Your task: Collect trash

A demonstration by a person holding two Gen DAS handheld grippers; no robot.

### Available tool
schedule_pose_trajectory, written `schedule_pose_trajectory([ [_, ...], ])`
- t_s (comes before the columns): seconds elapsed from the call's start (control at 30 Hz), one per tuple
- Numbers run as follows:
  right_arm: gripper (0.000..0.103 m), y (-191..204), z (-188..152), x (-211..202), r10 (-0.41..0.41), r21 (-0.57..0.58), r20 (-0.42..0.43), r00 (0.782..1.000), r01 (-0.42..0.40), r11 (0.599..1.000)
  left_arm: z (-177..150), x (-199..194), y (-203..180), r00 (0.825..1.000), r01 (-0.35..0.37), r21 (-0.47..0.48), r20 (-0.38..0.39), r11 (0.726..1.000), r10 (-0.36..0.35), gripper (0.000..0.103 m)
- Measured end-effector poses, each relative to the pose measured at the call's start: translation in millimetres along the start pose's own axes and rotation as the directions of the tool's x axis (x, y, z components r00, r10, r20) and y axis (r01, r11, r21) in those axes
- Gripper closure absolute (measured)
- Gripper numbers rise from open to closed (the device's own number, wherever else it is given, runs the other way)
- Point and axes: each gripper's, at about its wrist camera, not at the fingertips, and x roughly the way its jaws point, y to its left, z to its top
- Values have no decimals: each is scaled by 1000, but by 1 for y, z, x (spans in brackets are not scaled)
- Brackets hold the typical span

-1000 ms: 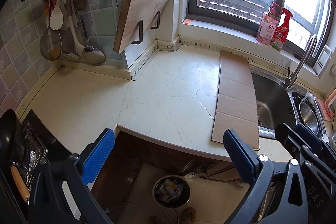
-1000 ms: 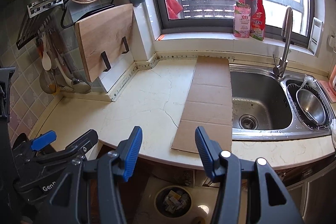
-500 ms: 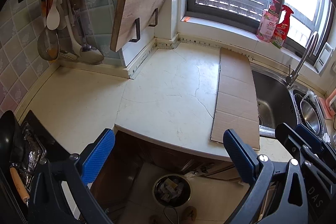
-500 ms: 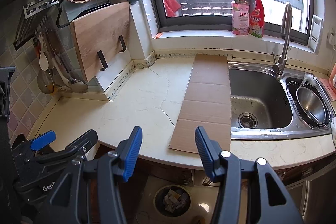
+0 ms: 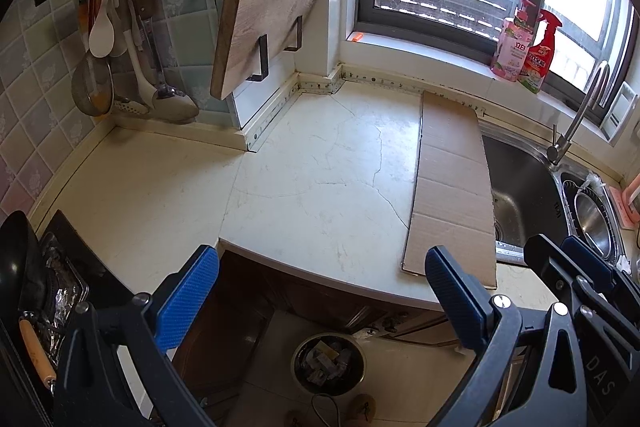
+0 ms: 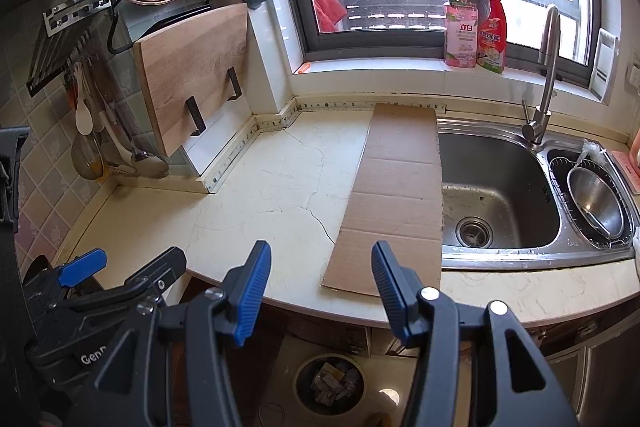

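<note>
A long flat strip of brown cardboard [image 5: 450,187] lies on the cream countertop beside the sink; it also shows in the right wrist view [image 6: 396,195]. A round trash bin [image 5: 329,363] holding scraps stands on the floor below the counter edge, also seen in the right wrist view [image 6: 330,381]. My left gripper [image 5: 320,291] is open and empty, held in front of the counter edge above the bin. My right gripper [image 6: 320,287] is open and empty, just short of the cardboard's near end.
A steel sink [image 6: 496,195] with a tap [image 6: 544,75] lies right of the cardboard. A wooden cutting board [image 5: 264,15] hangs on the left wall, with utensils [image 5: 120,47] beside it. Two spray bottles [image 6: 476,27] stand on the sill. A stove [image 5: 44,287] sits far left.
Both grippers have drifted slightly back and up; the counter and cardboard sit a little farther in view. Both stay open and empty.
</note>
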Motion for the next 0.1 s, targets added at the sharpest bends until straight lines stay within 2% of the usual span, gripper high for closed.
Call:
schedule_pose_trajectory([
  [0.1, 50, 0, 0, 1, 2, -2, -2, 1000, -2, 1000, 1, 2, 0, 1000, -4, -3, -4, 1000, 4, 1],
])
